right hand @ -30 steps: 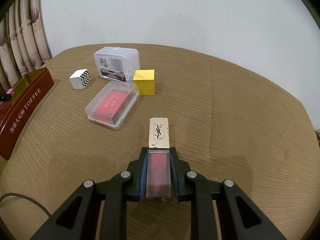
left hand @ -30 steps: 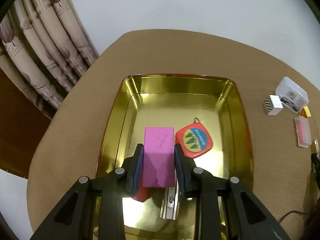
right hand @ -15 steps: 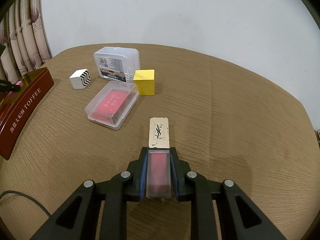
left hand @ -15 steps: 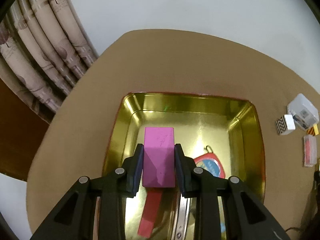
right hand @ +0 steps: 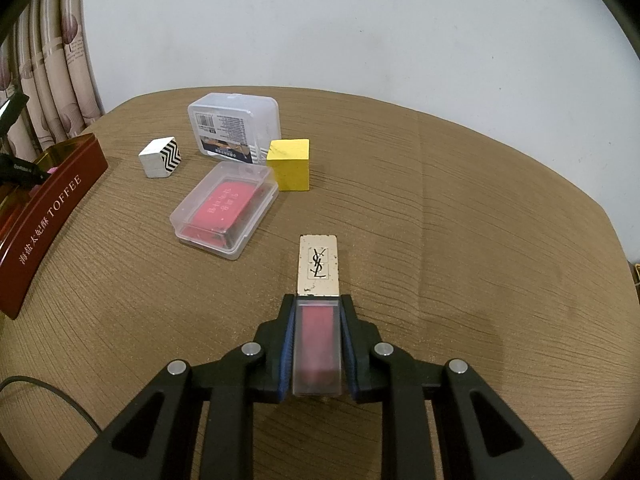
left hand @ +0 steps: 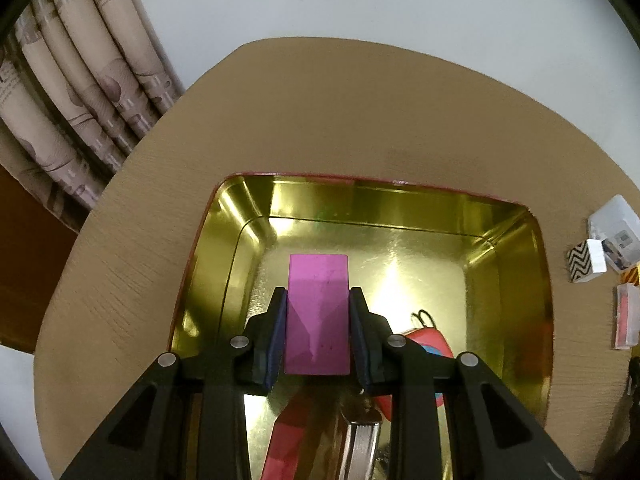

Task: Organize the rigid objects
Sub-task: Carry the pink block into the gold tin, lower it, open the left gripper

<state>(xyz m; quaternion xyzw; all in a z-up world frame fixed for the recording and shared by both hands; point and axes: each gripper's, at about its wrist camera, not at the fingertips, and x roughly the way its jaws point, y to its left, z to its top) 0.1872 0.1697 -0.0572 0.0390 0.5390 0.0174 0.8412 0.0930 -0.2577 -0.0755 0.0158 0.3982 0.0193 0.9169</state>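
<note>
Pink block (left hand: 318, 312) is clamped in the left gripper (left hand: 318, 308) over the tin (left hand: 512, 240), likely for placing. Right gripper (right hand: 318, 340) grips the lipstick (right hand: 318, 300), ready to follow.

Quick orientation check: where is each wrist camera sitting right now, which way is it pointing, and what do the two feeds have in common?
Left wrist: on the left gripper, looking steeply down into the gold tin; its fingers clamp a pink block.
Right wrist: on the right gripper, looking forward and low across the table; its fingers clamp a lip-gloss tube.
Shared: the tin, zigzag cube, clear case with the red insert and white-lidded box appear in both.
</note>
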